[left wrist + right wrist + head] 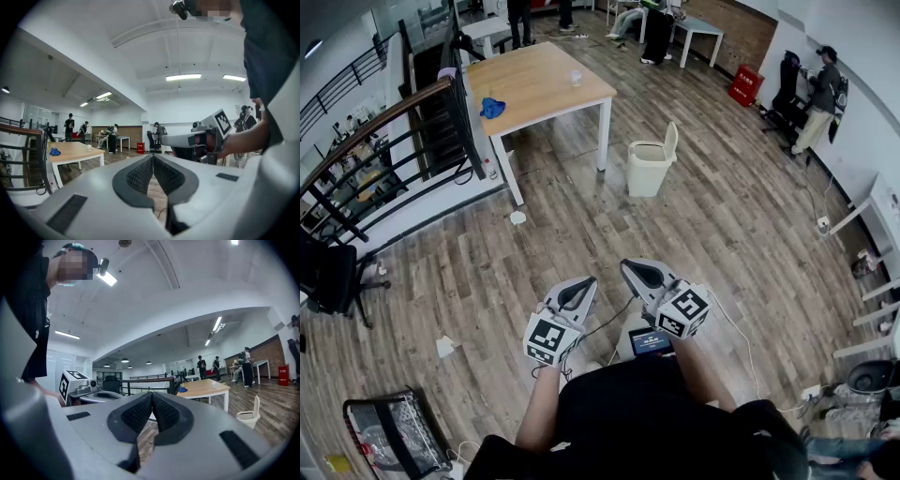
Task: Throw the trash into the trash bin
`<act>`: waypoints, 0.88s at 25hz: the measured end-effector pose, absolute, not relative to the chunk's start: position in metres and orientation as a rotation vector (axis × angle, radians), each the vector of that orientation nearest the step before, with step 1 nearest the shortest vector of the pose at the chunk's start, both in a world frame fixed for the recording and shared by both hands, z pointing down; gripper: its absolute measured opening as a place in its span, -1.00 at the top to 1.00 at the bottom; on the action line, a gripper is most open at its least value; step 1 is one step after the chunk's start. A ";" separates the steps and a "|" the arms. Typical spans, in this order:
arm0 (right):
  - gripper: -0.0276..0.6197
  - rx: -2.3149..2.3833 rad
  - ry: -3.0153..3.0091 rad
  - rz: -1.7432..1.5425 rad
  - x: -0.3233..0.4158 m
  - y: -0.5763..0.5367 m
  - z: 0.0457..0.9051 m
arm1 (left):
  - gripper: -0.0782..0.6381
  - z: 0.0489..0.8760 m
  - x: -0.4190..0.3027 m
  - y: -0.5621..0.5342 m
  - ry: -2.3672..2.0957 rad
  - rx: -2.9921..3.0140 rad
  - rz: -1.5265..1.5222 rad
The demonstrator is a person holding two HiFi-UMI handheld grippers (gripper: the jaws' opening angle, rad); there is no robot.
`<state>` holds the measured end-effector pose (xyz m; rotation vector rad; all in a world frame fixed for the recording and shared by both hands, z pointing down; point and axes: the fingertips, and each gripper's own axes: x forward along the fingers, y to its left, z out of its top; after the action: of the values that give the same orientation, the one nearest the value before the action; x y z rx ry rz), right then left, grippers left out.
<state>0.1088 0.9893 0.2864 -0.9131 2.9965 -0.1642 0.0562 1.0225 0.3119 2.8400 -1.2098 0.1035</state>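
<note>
- A cream trash bin (649, 167) stands on the wooden floor (722, 234), its lid raised.
- A wooden bench (539, 89) stands just left of the bin and carries a blue object (492, 108).
- A white scrap (517, 217) lies on the floor to the left of the bin.
- The left tool (581, 289) and the right tool (636, 273) sit side by side, well apart from the bin.

The wooden floor (581, 234) lies open from the person's feet up to the trash bin (649, 167). The bin's lid stands raised, so its mouth is clear from above. The bench (539, 80) stands left of the bin, its near right leg close by but apart from it. A black railing (394, 131) closes off the floor's left side. A small white thing (517, 217) lies by the bench's near left leg, and a crumpled paper (444, 346) lies nearer the person, to the left.
</note>
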 end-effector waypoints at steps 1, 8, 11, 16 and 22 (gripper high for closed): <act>0.92 -0.909 3.000 -0.165 0.106 0.982 0.288 | 0.76 0.312 0.051 1.015 -1.218 2.831 0.091; 0.92 -0.902 2.995 -0.177 0.091 0.912 0.297 | 0.76 0.331 0.031 0.947 -1.232 2.785 0.107; 0.92 -0.890 2.974 -0.189 0.081 0.865 0.305 | 0.76 0.339 0.022 0.907 -1.241 2.783 0.149; 0.92 -0.858 2.939 -0.248 0.065 0.757 0.308 | 0.76 0.330 -0.002 0.811 -1.285 2.771 0.246; 0.92 -0.836 2.890 -0.218 0.060 0.629 0.269 | 0.76 0.289 -0.029 0.684 -1.383 2.795 0.387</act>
<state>0.0598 0.6290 0.2689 -0.8362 2.8898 -0.2181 -0.0290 0.6845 0.2890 2.7946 -1.3831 0.3873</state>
